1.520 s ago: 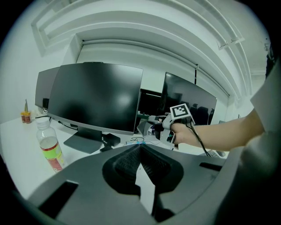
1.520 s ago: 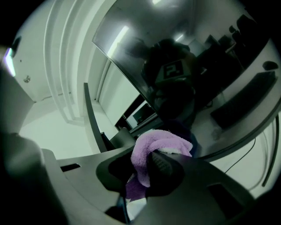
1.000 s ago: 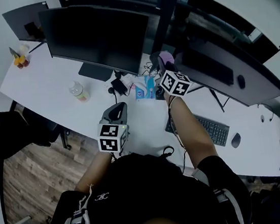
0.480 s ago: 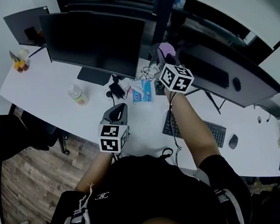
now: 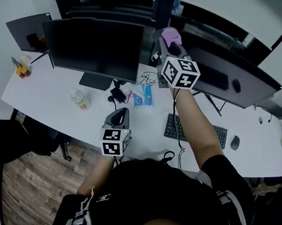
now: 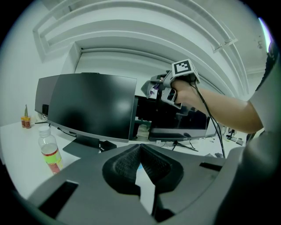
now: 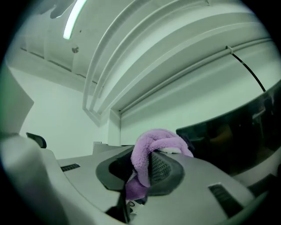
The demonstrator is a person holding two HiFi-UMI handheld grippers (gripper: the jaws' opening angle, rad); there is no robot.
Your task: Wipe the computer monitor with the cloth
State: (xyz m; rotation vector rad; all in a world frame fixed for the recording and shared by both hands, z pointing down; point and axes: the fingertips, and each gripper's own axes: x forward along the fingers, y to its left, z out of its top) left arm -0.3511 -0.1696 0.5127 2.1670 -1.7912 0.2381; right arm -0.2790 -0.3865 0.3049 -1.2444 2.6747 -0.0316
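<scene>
The right tool (image 7: pixel 147 169) is clenched on the fluffy purple cloth (image 7: pixel 153 147), just beside the wide black computer monitor's (image 5: pixel 96 43) right edge. Wiping looks unstarted. The left tool (image 6: pixel 140 165) is clenched empty over the white surface (image 5: pixel 45 91).

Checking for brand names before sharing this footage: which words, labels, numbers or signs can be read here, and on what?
None can be read.
Bottle label: blurred, too small.
Blue packet: print too small.
Shirt emblem: small white mark, illegible.
Cubes on left gripper and right gripper: square code patterns, no words.
</scene>
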